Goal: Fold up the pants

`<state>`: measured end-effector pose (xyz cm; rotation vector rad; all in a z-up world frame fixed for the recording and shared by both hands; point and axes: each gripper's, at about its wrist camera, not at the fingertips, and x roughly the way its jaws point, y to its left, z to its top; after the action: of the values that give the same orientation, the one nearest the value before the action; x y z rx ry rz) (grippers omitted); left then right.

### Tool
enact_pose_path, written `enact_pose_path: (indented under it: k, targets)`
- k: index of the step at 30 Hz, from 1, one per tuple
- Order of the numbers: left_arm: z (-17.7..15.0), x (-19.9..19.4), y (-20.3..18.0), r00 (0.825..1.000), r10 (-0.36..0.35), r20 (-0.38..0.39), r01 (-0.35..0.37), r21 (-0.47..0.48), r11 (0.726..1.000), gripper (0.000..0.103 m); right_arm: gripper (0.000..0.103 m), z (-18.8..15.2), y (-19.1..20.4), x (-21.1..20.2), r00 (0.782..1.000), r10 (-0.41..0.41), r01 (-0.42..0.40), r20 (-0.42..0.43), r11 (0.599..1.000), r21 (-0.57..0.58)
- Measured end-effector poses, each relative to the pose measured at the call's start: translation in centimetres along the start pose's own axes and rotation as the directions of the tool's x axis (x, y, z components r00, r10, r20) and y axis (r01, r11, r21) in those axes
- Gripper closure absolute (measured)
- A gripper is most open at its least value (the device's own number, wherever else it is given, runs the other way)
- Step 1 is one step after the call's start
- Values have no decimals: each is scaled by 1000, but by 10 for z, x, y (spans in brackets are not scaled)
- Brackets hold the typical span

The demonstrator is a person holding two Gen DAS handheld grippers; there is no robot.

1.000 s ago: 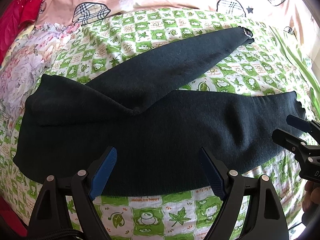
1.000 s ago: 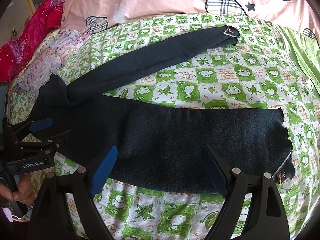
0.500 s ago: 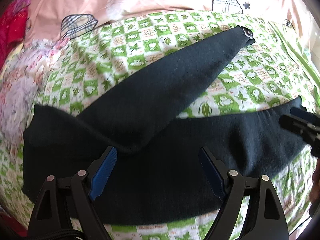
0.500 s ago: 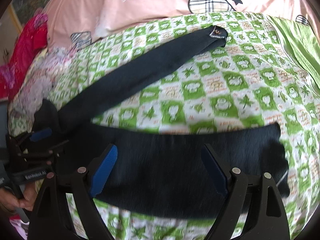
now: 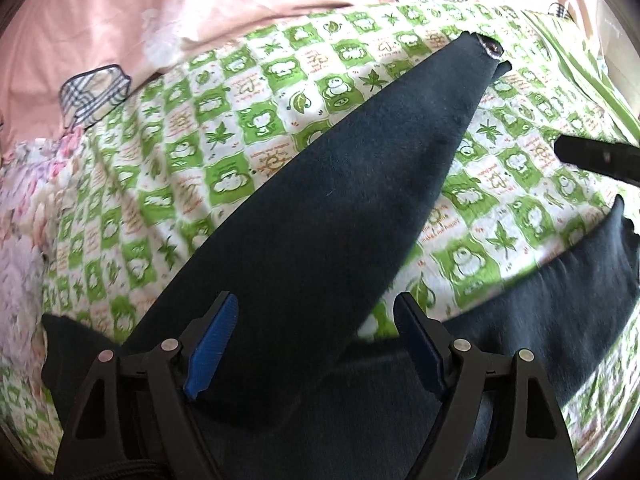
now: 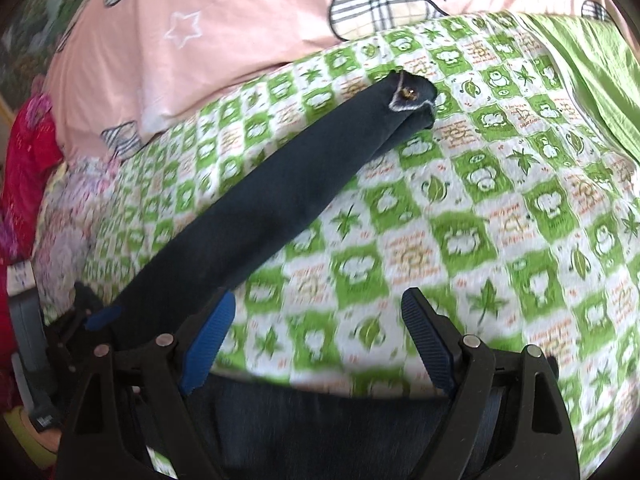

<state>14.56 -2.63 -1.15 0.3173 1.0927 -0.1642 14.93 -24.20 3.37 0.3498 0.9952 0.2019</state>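
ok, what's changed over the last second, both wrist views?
Both grippers moved forward and down over the near leg of the pants: left gripper now sits over the crotch, right gripper over that leg's far edge. Both are open as before; nothing grasped. The pants lie as they did on the green sheet, far leg angled away.

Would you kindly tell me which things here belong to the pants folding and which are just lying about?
Part of the job:
dark pants
left tongs, open
right tongs, open
green checked sheet, the work surface

Lying about:
pink pillow
red garment
floral cloth
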Motion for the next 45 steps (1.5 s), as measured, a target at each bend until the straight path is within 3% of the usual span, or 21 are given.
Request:
enact_pose_path:
  k: [5, 11, 15, 18, 21, 22, 25, 27, 31, 45]
  targets:
    - [11, 16, 5, 999, -34, -34, 35, 6, 999, 24, 23, 23, -11, 15, 1000, 6, -6, 0, 999, 54]
    - [16, 27, -1, 990, -122, -68, 127, 72, 989, 25, 23, 46, -23, 35, 1000, 11, -10, -10, 993, 117]
    - [13, 40, -11, 991, -95, -96, 109, 153, 982, 27, 25, 56, -32, 47, 1000, 2, 0, -14, 990, 141]
    - [11, 47, -16, 992, -85, -98, 103, 193, 976, 39, 32, 63, -39, 56, 1000, -5, 8, -20, 987, 162]
    - [15, 49, -10, 988, -107, -109, 126, 190, 974, 64, 43, 73, -46, 66, 1000, -6, 10, -21, 981, 193]
    - [17, 49, -8, 987, -115, -114, 135, 186, 973, 77, 49, 76, -47, 67, 1000, -5, 9, -20, 980, 198]
    - [25, 49, 3, 978, -161, -133, 181, 158, 971, 90, 60, 82, -47, 68, 1000, 14, -11, -11, 976, 216]
    - [26, 48, 7, 974, -180, -134, 199, 147, 969, 92, 67, 83, -45, 69, 999, 30, -26, -13, 975, 220]
    - [22, 42, 9, 974, -190, -125, 208, 153, 966, 95, 94, 84, -41, 72, 999, 33, -27, -26, 979, 203]
    - [11, -23, 47, 949, -304, -80, 312, 144, 939, 97, 97, 50, -37, -9, 993, 106, -118, 59, 957, 266]
